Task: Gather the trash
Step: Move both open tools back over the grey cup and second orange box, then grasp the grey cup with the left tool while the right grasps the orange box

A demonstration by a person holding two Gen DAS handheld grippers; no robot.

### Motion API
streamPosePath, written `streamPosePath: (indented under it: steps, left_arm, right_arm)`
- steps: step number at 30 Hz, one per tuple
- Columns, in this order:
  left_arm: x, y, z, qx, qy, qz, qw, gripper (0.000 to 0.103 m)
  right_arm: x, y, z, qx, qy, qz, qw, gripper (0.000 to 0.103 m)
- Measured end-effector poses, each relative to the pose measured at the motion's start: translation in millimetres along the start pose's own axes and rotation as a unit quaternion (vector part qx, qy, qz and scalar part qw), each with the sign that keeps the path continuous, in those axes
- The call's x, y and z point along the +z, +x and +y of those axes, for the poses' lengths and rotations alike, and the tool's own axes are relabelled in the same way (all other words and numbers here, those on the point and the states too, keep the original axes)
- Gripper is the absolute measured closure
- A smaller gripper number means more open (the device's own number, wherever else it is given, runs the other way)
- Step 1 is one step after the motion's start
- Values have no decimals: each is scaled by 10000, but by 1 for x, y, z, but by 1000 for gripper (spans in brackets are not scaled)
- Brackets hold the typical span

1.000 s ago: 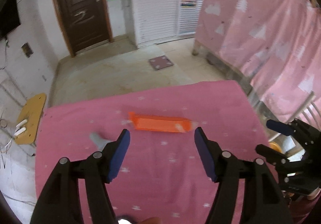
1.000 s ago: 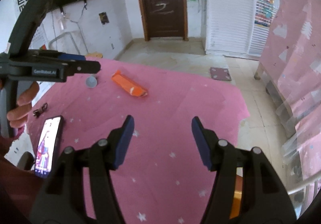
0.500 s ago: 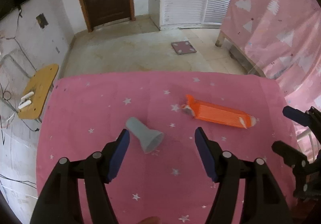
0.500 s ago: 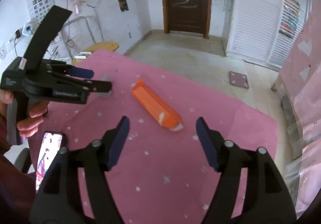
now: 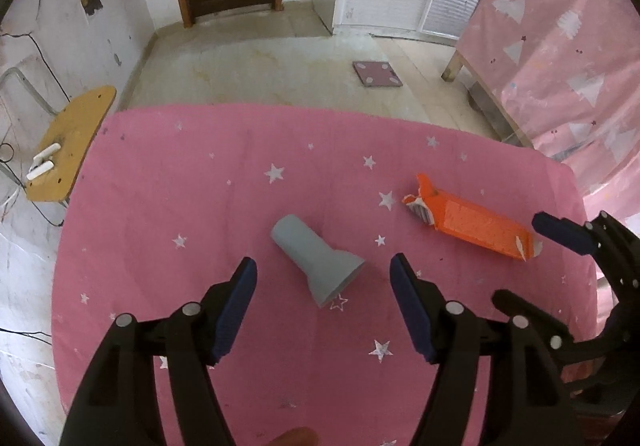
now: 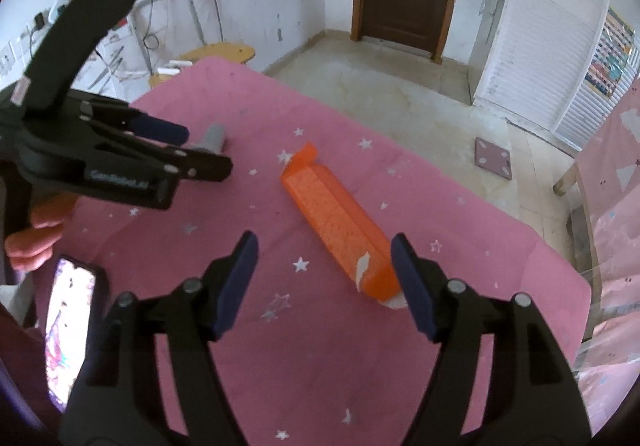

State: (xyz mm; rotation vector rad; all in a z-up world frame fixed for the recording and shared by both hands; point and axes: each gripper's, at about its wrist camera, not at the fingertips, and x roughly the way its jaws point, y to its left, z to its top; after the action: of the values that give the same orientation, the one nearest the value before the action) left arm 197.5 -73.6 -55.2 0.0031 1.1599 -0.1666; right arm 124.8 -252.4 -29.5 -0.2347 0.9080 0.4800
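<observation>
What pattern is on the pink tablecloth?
Small white stars scattered over the pink tablecloth, clearest in the left wrist view.

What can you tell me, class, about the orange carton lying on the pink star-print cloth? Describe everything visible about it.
The long, flattened orange cardboard carton lies on its side on the pink star-print cloth, slanting across it. One end is torn open, showing a raised orange flap and a white, striped inner lining; the other end shows white scuffs and a white piece beneath. The top face looks faintly printed. It rests on the cloth alone, and its near end lies beside the right tool's open blue pads, ungripped.
</observation>
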Motion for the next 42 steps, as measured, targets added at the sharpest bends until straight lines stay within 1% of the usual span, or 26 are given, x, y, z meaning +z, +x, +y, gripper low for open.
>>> streamPosePath:
  steps: [1, 4, 7, 8, 10, 15, 17, 18, 19, 21, 23, 25, 28, 29, 30, 31, 36, 39, 42]
  left_arm:
    - [-2, 1, 0, 15, -2, 0, 10000, 42]
    - [-6, 3, -2, 61, 6, 37, 10000, 51]
    - [-7, 5, -5, 174, 82, 4, 9998, 66]
    - [-8, 4, -6, 213, 108, -30, 9997, 76]
    - [-9, 3, -7, 257, 131, -52, 9996, 82]
    - [-13, 2, -4, 248, 129, -122, 9995, 83]
    - [-15, 0, -4, 238, 131, -188, 9995, 83]
    - [-14, -1, -4, 247, 138, -229, 9993, 83]
    - [-15, -3, -4, 265, 164, -280, 9991, 83]
    - [-14, -7, -4, 236, 168, -332, 9990, 83]
    - [-14, -12, -4, 230, 157, -408, 9988, 83]
    - [-14, -18, -2, 213, 142, -458, 9986, 83]
    - [-14, -26, -3, 242, 144, -554, 9981, 83]
    - [-14, -29, -3, 244, 147, -582, 9979, 83]
    - [-15, -32, -4, 249, 151, -609, 9977, 83]
    - [-16, -35, -4, 270, 159, -653, 9974, 83]
    - [-25, -54, -14, 305, 190, -854, 9957, 83]
    - [-29, -67, -19, 284, 212, -998, 9944, 83]
    - [-34, -81, -28, 264, 278, -1155, 9926, 83]
  right_arm:
    - [1, 2, 1, -6, -17, 7, 10000, 37]
    - [4, 5, 2, -10, -69, 12, 10000, 37]
    - [7, 8, 2, -15, -111, -4, 9999, 37]
    - [8, 9, 1, -29, -123, -6, 9999, 37]
    - [9, 11, 0, -22, -109, -4, 9999, 37]
    - [10, 17, 1, 55, -83, 116, 9999, 37]
    - [10, 21, 2, 104, -74, 159, 9998, 40]
    - [10, 22, 3, 157, -60, 184, 9997, 45]
    - [10, 23, 2, 108, -51, 190, 9997, 49]
    - [12, 27, -1, 46, 35, 209, 9998, 55]
    - [13, 27, -3, 90, 107, 193, 9997, 58]
    - [12, 26, -1, 94, 70, 183, 9998, 67]
    - [12, 24, 2, 121, 81, 169, 9998, 77]
    - [12, 23, 2, 113, 100, 158, 9998, 78]
    - [12, 22, 2, 109, 121, 149, 9998, 84]
    - [12, 20, 2, 124, 163, 130, 9997, 87]
    - [9, 9, 10, 130, 210, 4, 9997, 87]
    - [7, -5, 14, 80, 279, -164, 9994, 87]
    - [2, -28, 13, 37, 395, -425, 9983, 87]
